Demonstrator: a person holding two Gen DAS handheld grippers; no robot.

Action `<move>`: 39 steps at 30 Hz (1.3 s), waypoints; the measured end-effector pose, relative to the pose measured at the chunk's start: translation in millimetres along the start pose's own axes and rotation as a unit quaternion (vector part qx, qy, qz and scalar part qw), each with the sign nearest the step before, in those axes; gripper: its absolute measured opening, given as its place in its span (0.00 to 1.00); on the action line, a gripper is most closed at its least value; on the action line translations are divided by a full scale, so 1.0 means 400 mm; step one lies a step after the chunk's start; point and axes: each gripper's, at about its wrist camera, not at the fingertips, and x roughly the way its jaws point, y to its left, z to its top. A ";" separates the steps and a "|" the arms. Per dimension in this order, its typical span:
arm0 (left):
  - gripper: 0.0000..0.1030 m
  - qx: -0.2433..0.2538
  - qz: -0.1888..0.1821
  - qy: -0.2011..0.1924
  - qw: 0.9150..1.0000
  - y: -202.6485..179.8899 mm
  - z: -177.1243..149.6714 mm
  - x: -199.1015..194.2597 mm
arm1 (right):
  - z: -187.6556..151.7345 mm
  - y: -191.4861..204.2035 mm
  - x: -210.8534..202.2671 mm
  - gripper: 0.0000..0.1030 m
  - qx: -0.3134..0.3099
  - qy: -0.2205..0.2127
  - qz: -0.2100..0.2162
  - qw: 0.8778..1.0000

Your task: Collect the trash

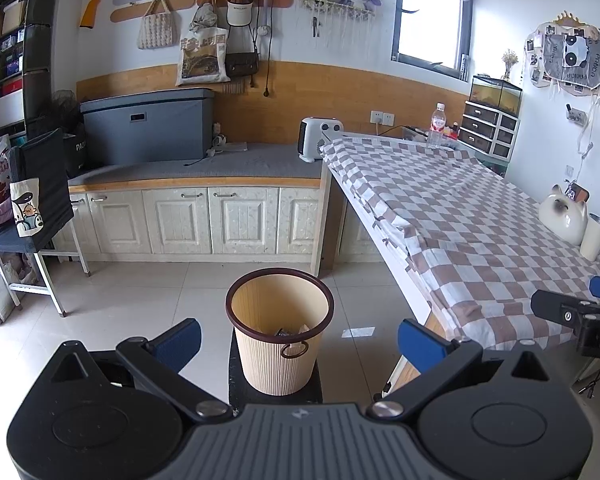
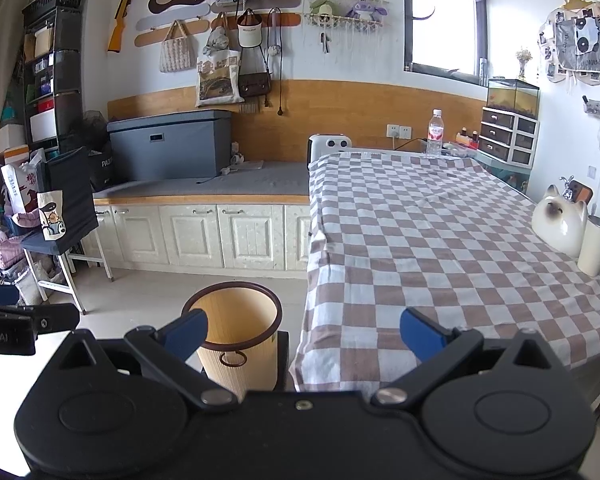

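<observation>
Spread wide and holding nothing, the left gripper (image 1: 298,340) is hovering right above the waste bin (image 1: 280,332), its blue fingers (image 1: 178,342) bracketing the brown rim; the bin is standing on a dark stand on the tiled floor, just left of the checked surface (image 1: 460,216), with a few scraps lying at its bottom. Right of the bin, the right gripper (image 2: 302,334) is also gaping empty, its fingers (image 2: 420,334) hanging over the near edge of the surface. On the cloth, no loose litter is showing; only a water bottle (image 2: 435,132) is standing at the end far from the bin, and a ceramic cat (image 2: 558,222) and a white tumbler (image 2: 596,246) are sitting on the side away from it. My worry: with no obvious trash, a gripper could be taking the bottle or tumbler by mistake, or snagging the loose cloth and dragging those pieces over.
</observation>
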 end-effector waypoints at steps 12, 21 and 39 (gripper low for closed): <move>1.00 -0.001 -0.002 0.002 1.000 -0.003 -0.002 0.003 | 0.000 0.002 -0.001 1.00 0.000 0.000 0.000 1.000; 1.00 -0.001 -0.001 0.004 1.000 -0.005 -0.004 0.007 | -0.003 0.001 0.001 1.00 0.001 0.002 0.000 1.000; 1.00 -0.001 -0.001 0.005 1.000 -0.005 -0.002 0.007 | -0.003 0.004 0.001 1.00 0.001 0.004 -0.001 1.000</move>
